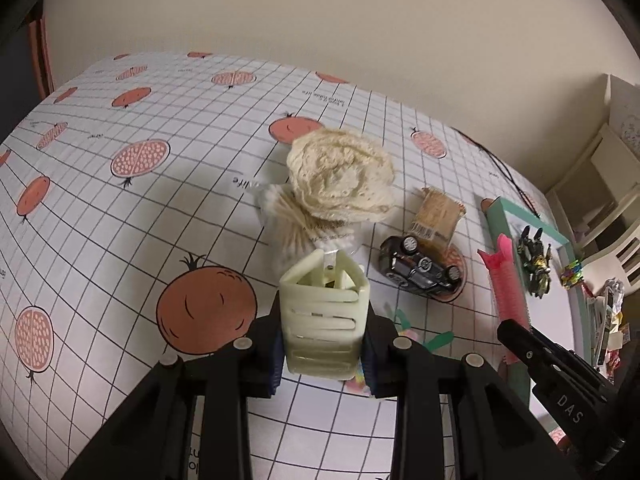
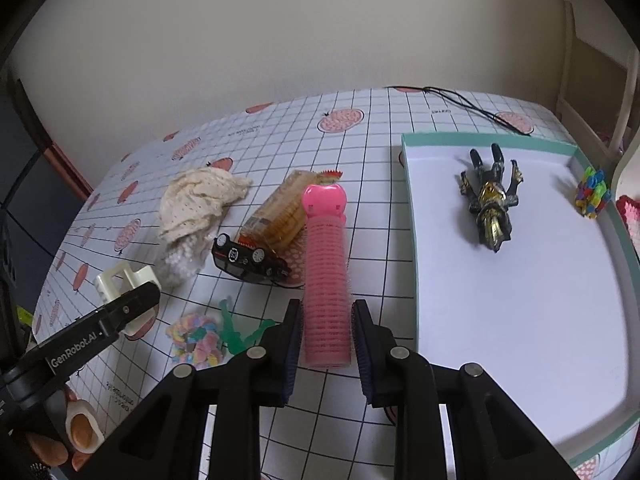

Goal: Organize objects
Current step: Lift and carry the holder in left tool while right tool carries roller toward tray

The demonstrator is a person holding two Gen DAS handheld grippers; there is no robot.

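My left gripper (image 1: 324, 340) is shut on a cream plastic clip (image 1: 324, 312) and holds it above the table; the clip also shows in the right wrist view (image 2: 120, 280). My right gripper (image 2: 326, 340) is shut on a pink hair roller (image 2: 326, 280), held just left of the teal-rimmed white tray (image 2: 412, 240). A black and gold action figure (image 2: 490, 200) and a small multicoloured toy (image 2: 592, 194) lie in the tray. On the table lie a cream knitted cloth (image 1: 340, 176), a bag of cotton swabs (image 1: 288, 220), a black toy car (image 1: 418, 268) and a biscuit packet (image 1: 438, 216).
A pastel scrunchie (image 2: 196, 340) and a green plastic figure (image 2: 236, 334) lie on the pomegranate-print tablecloth (image 1: 120, 200) below my grippers. A black cord (image 2: 472, 106) runs along the far edge. A wall stands behind the table, with cream shelves (image 1: 600, 184) at the right.
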